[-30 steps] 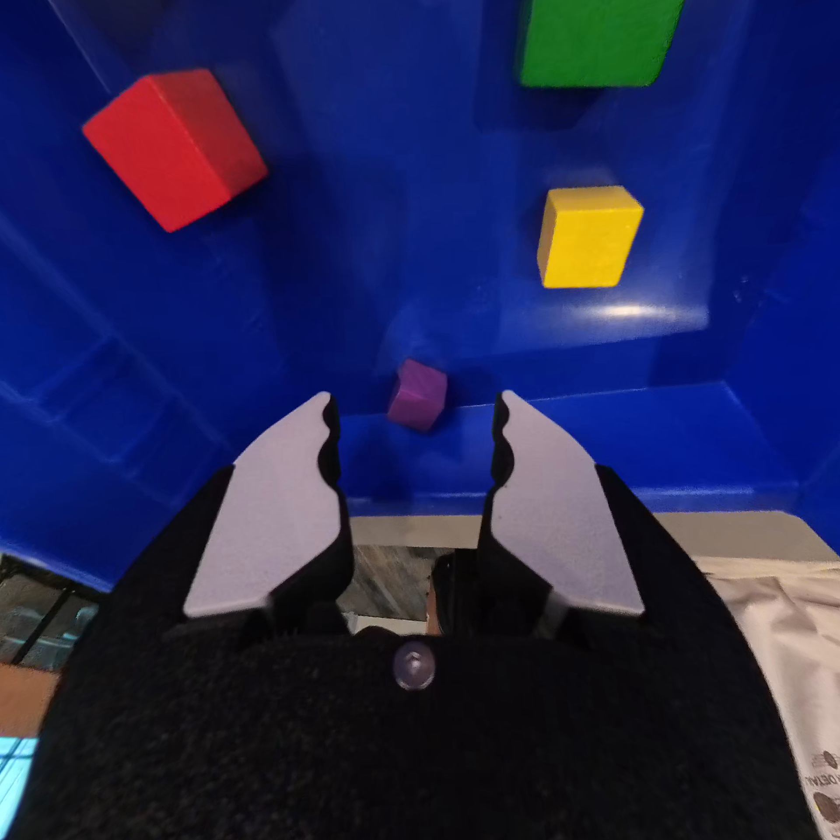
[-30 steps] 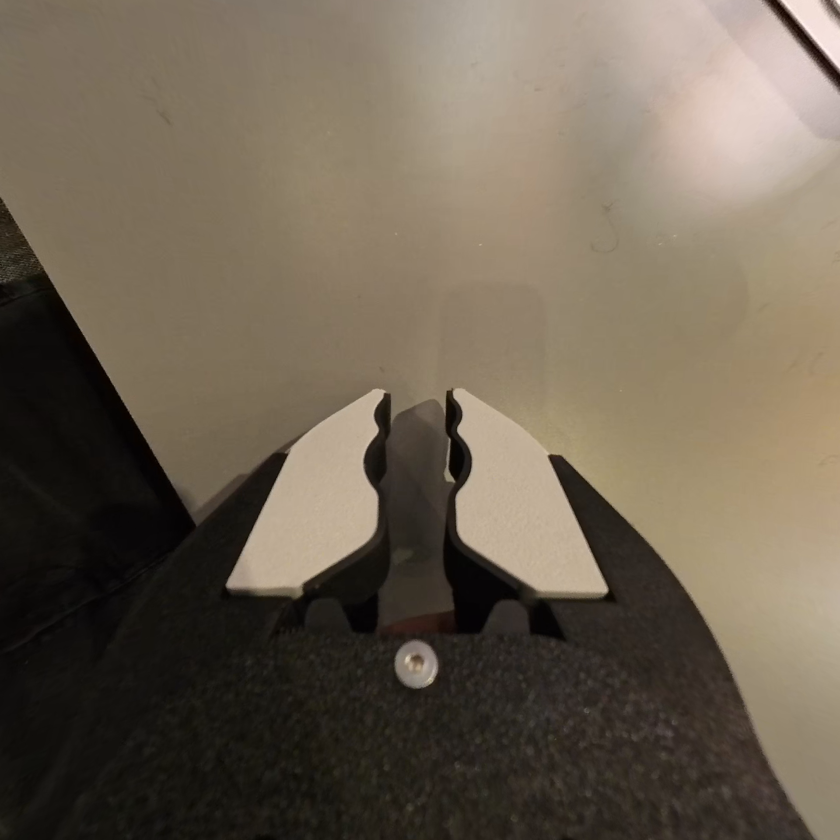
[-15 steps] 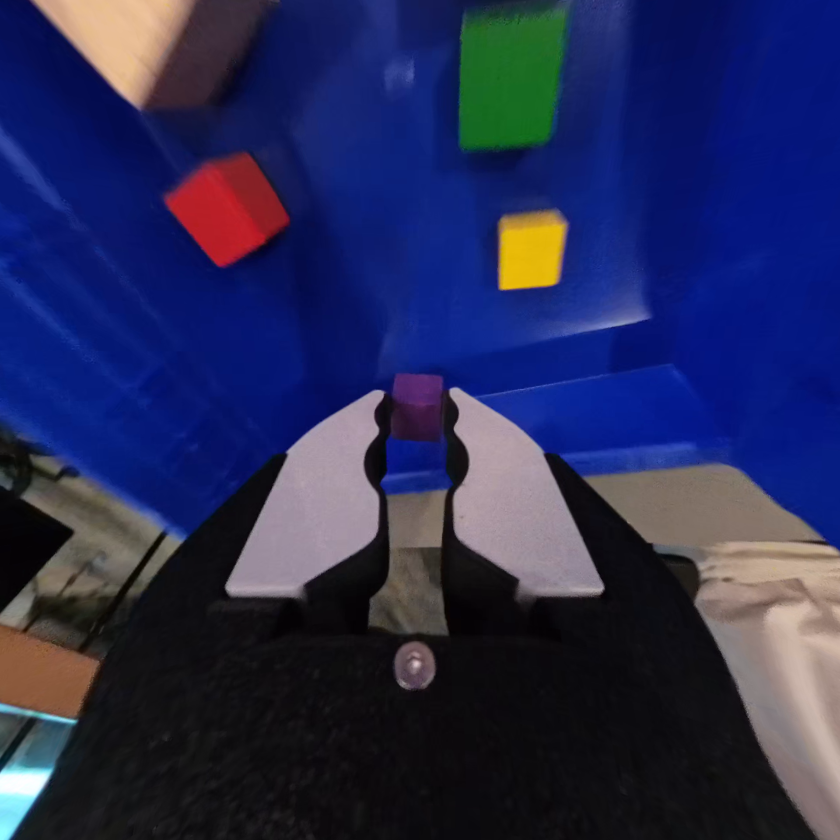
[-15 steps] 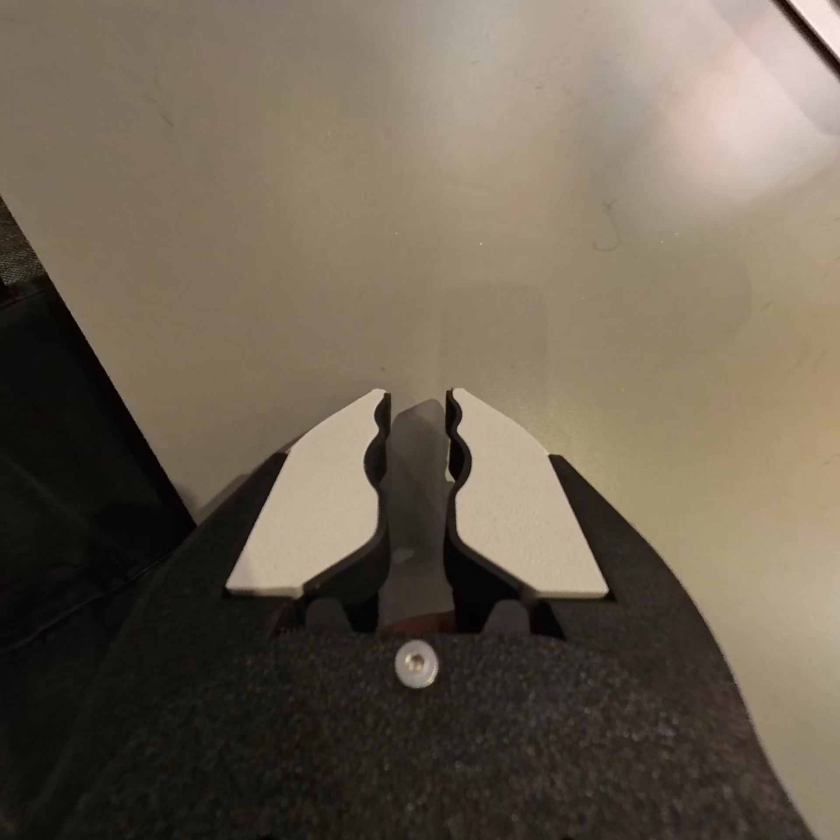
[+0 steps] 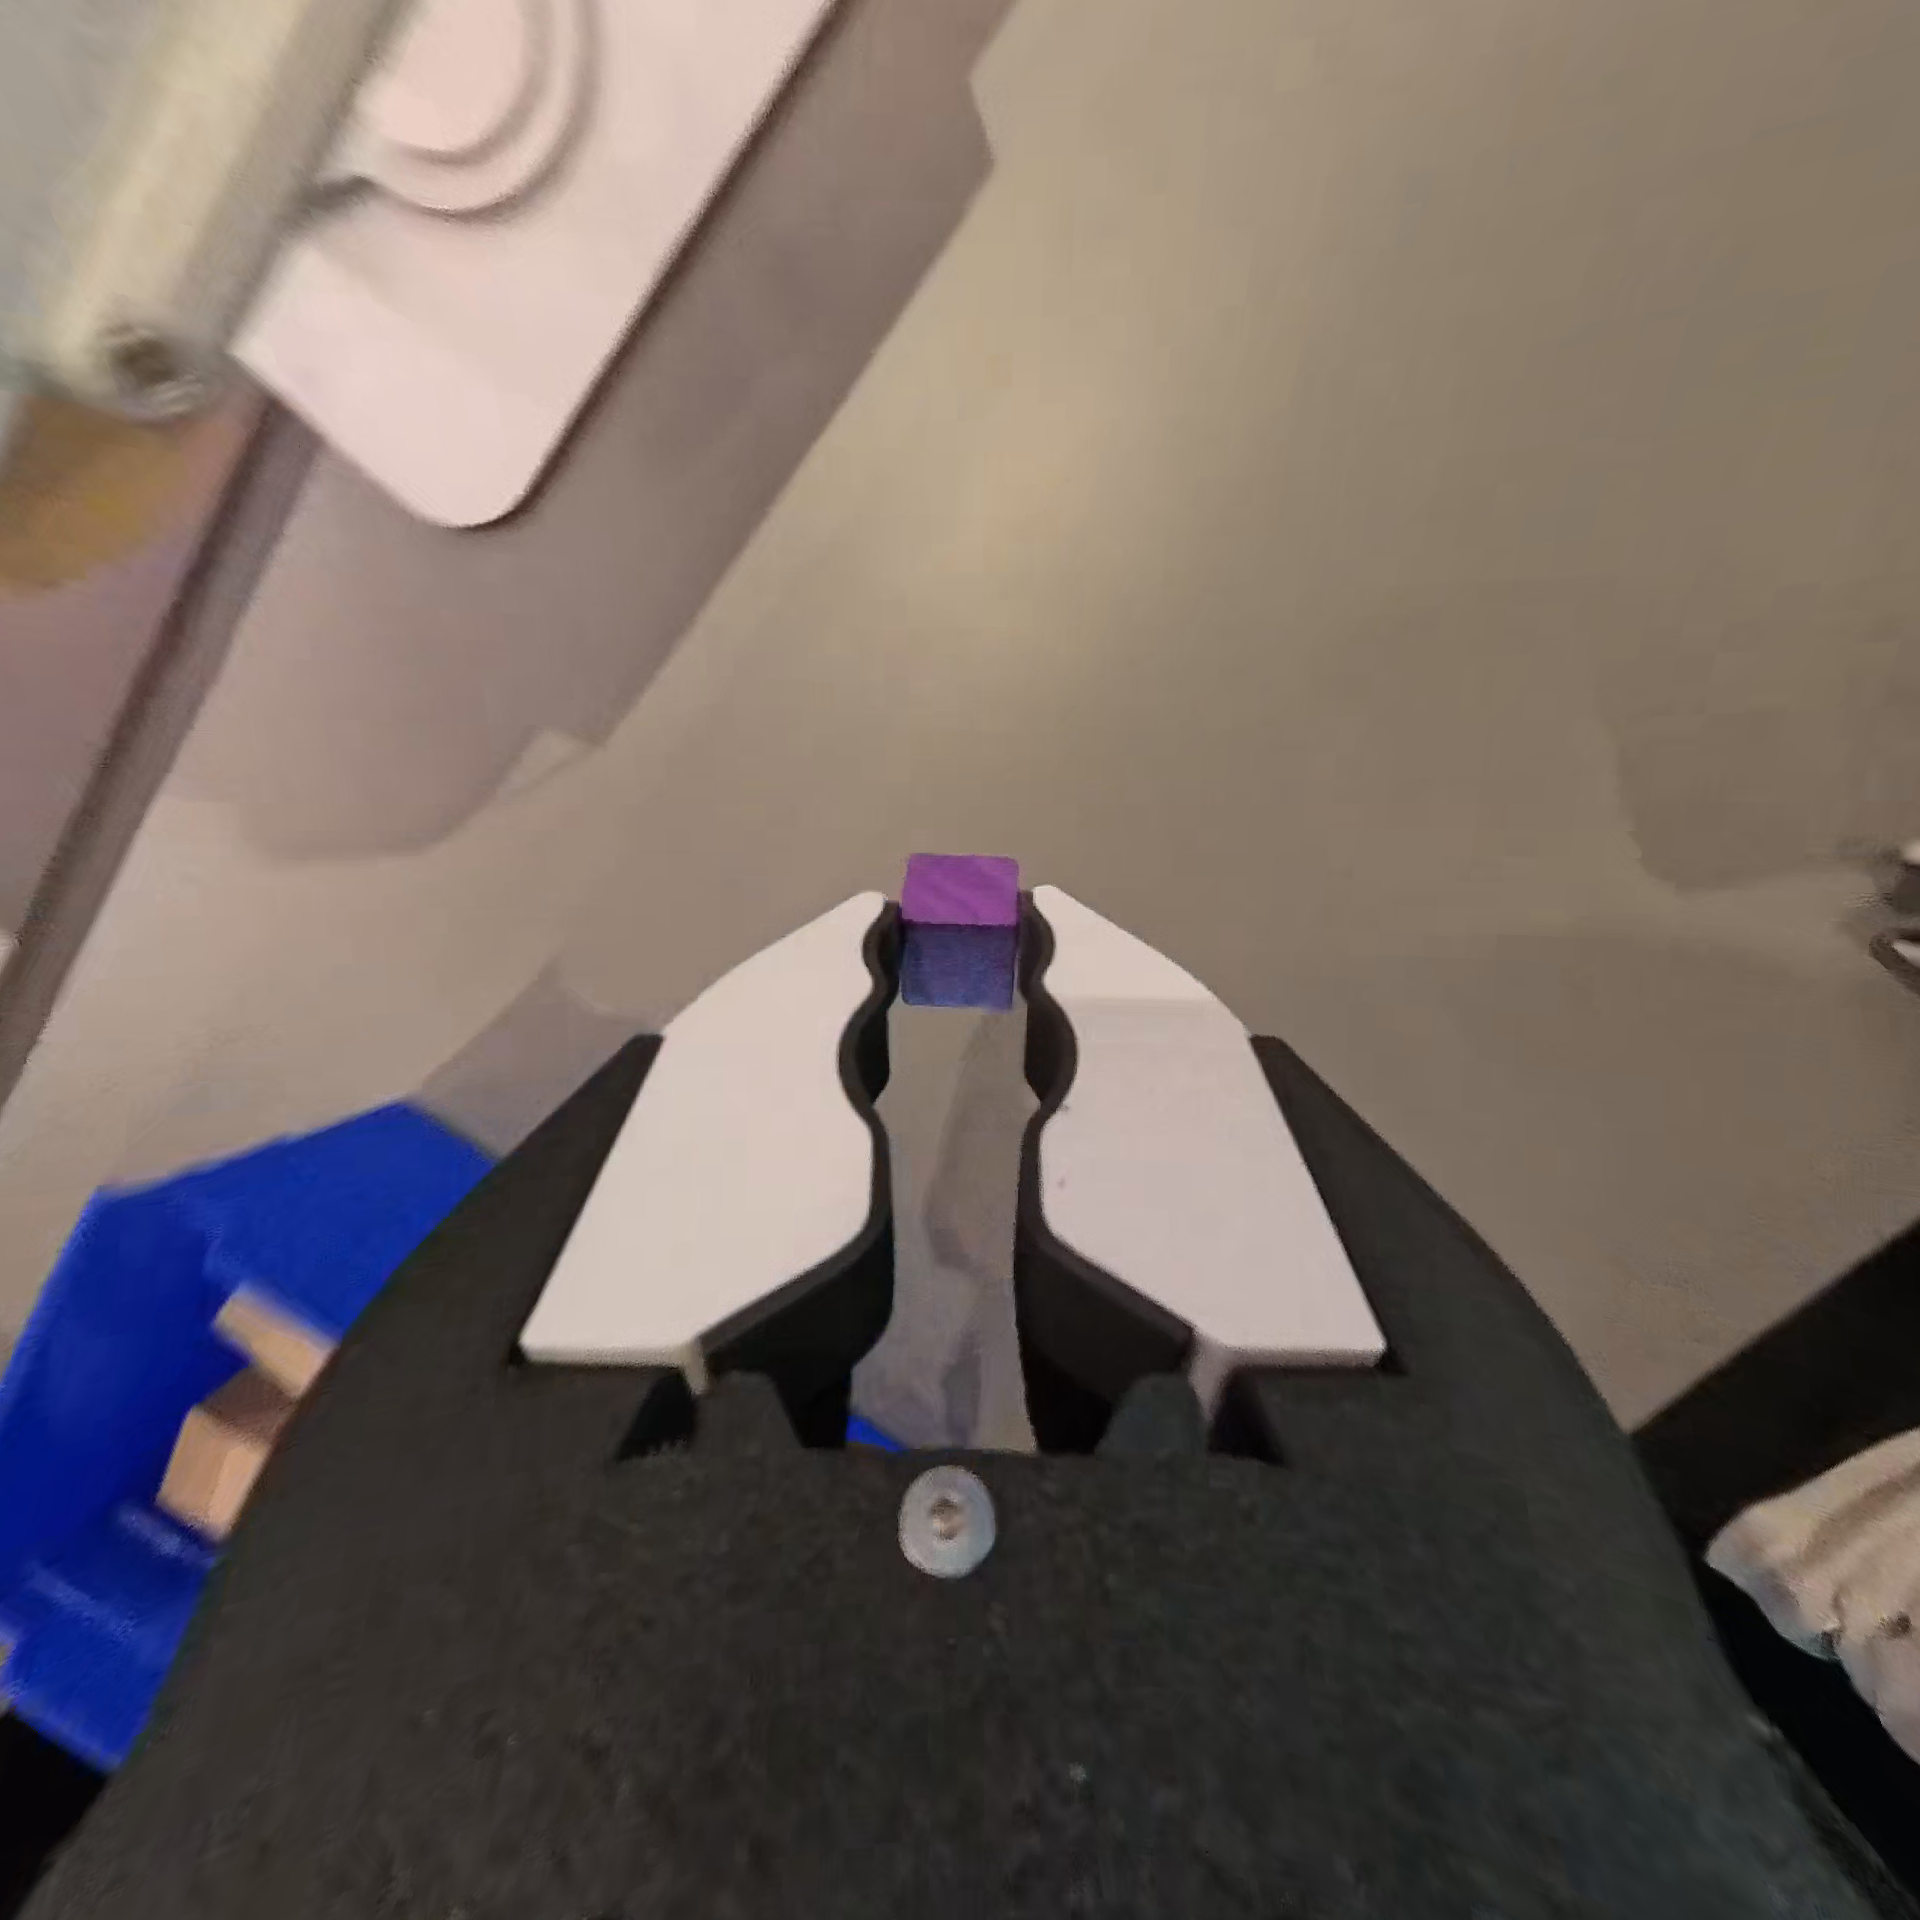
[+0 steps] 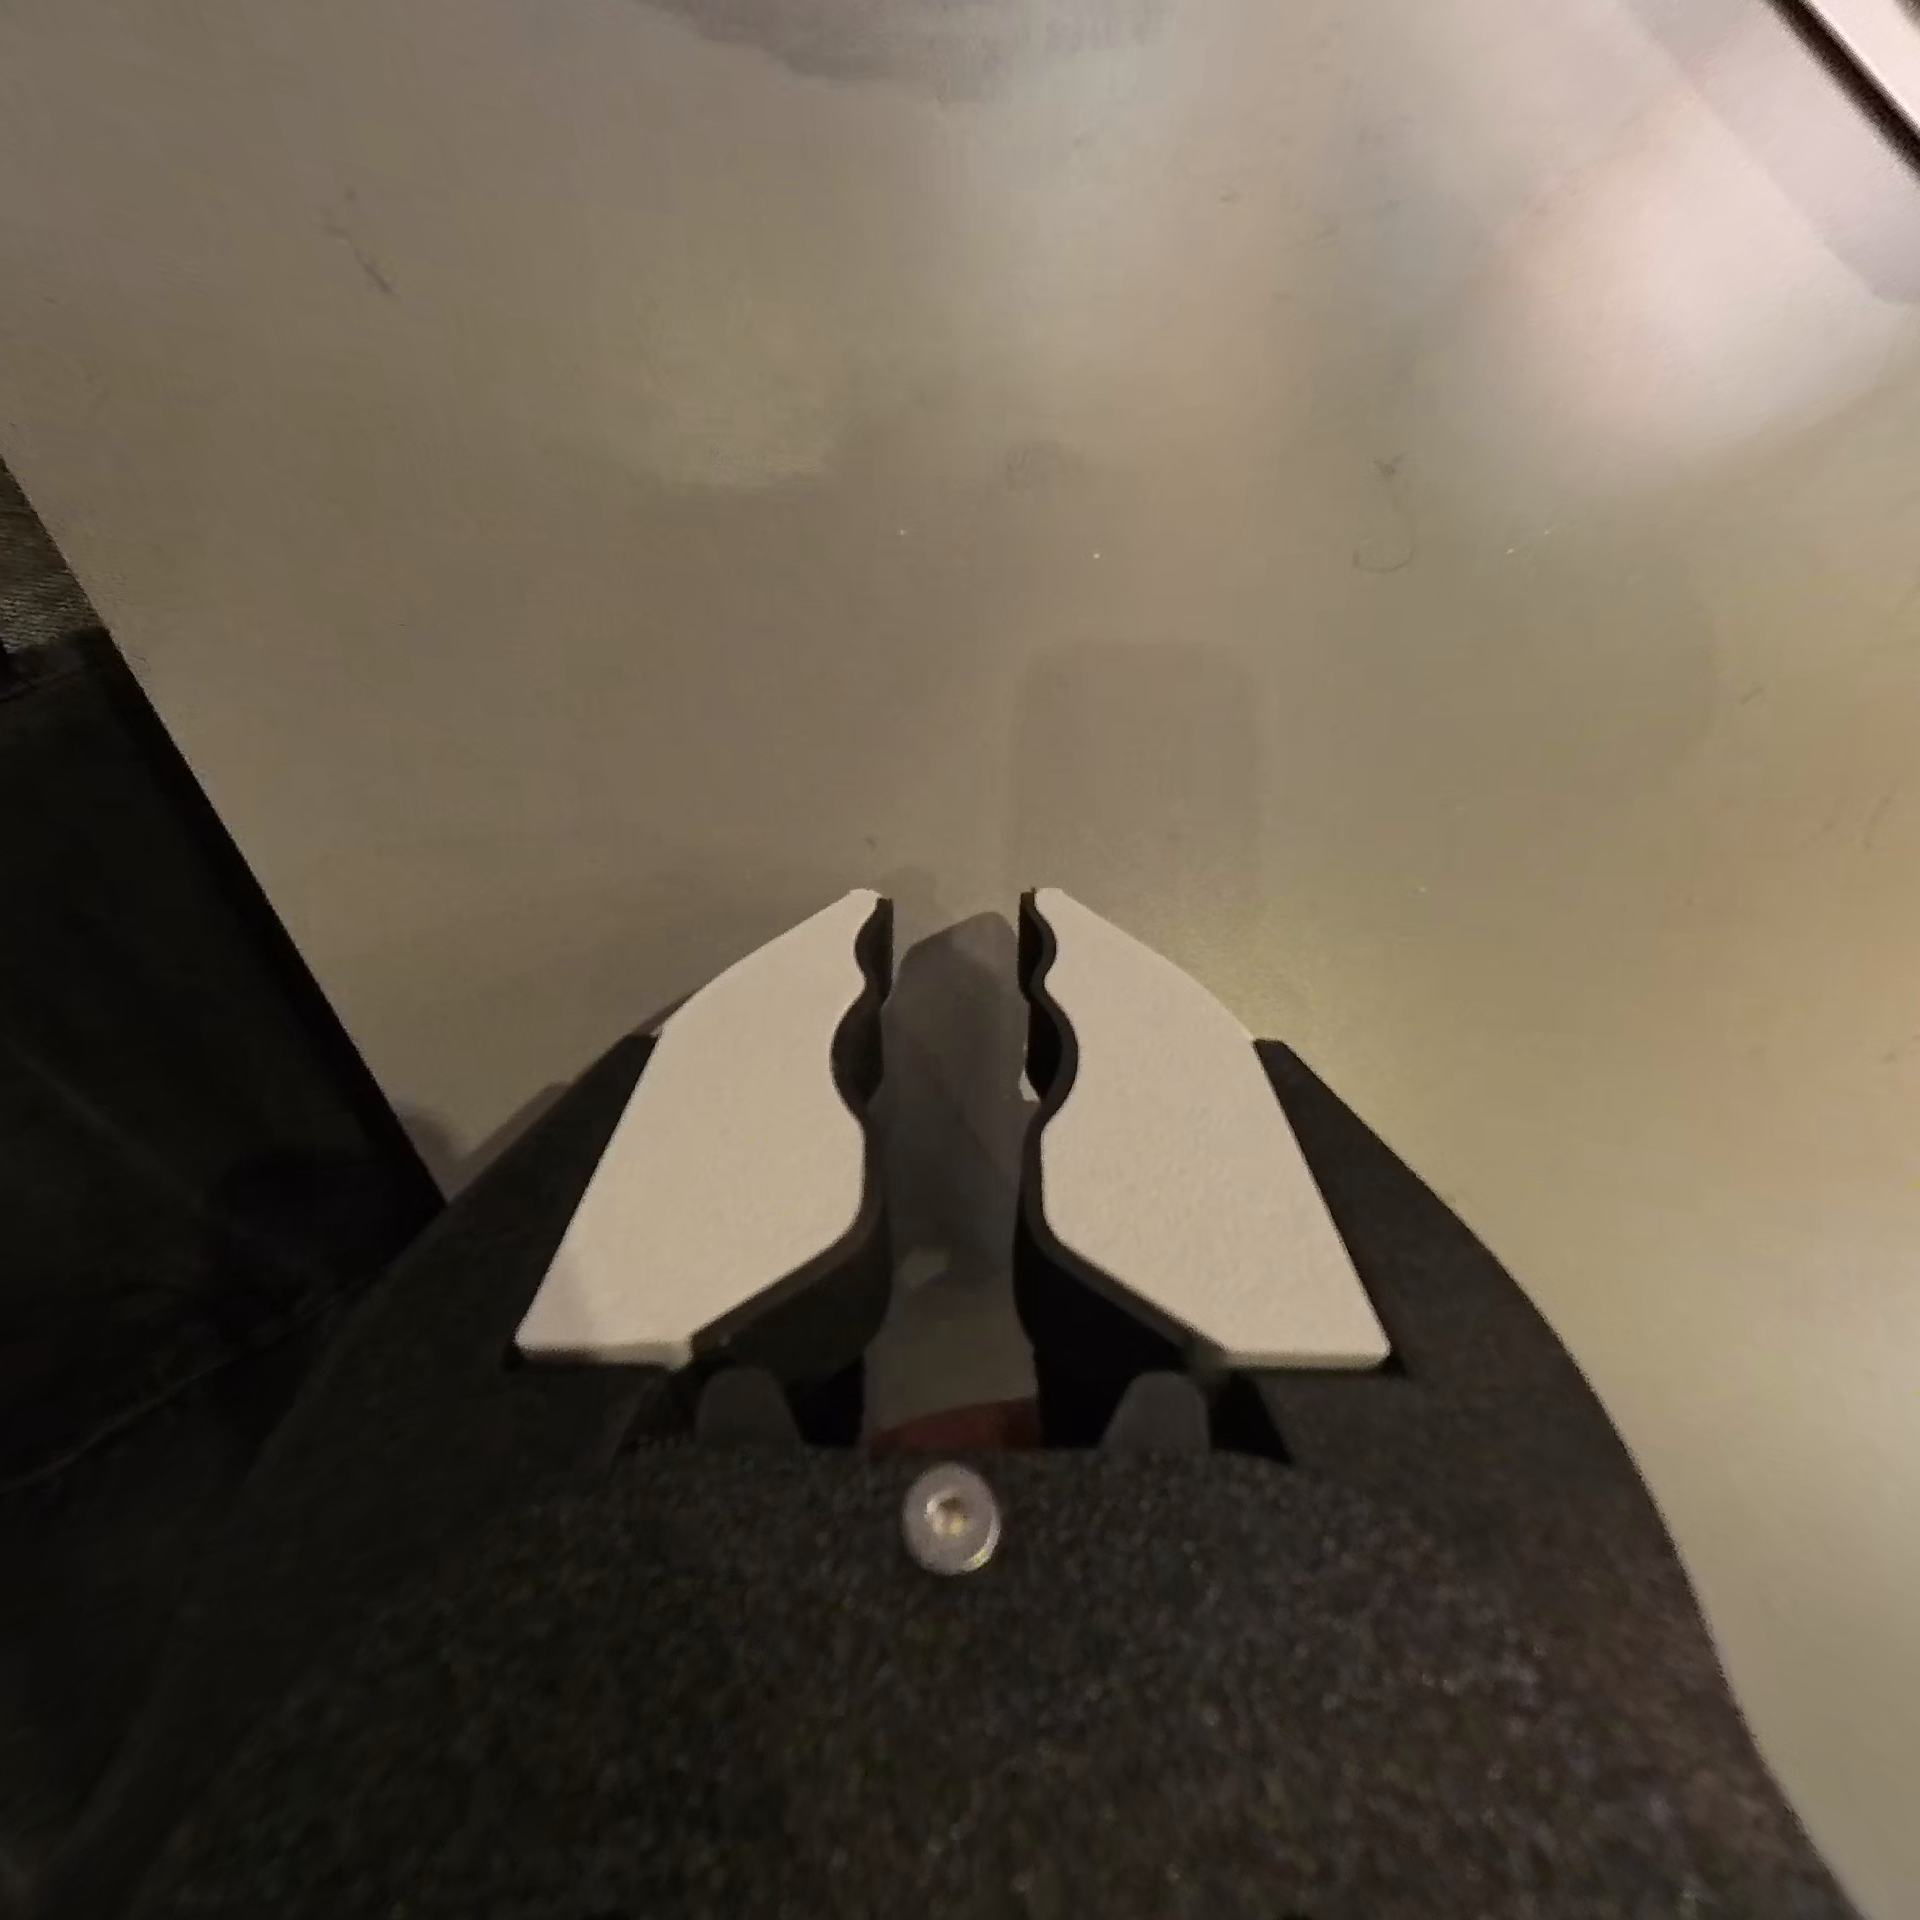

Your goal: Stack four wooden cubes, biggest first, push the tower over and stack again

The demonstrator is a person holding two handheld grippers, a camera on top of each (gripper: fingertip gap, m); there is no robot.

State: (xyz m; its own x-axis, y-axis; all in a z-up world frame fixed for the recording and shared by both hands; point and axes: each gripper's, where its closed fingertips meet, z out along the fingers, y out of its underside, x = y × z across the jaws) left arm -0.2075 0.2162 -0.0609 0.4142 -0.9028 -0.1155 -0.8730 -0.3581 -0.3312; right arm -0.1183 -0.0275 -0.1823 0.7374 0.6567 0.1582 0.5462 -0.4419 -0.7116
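My left gripper (image 5: 957,896) is shut on a small purple cube (image 5: 958,940), pinched at the fingertips and held above the beige table (image 5: 1351,520). The blue bin (image 5: 114,1340) lies low at the left, partly behind the gripper body, with a plain wooden cube (image 5: 223,1455) showing in it. The red, green and yellow cubes are out of view. My right gripper (image 6: 956,906) hovers low over the bare beige table (image 6: 935,416); its jaws stand nearly together with a narrow gap and nothing between them.
A white flat device (image 5: 436,343) lies on the table at the far left. A crumpled white cloth (image 5: 1849,1558) sits at the lower right, and a metal part (image 5: 1896,925) shows at the right edge. The table's edge drops to a dark area (image 6: 125,1039) left of the right gripper. Some 30 cm of space lies between my two pairs of fingers.
My left gripper closed on the purple cube inside the blue bin, lifted it out and swung over the beige table. The right gripper has not moved.
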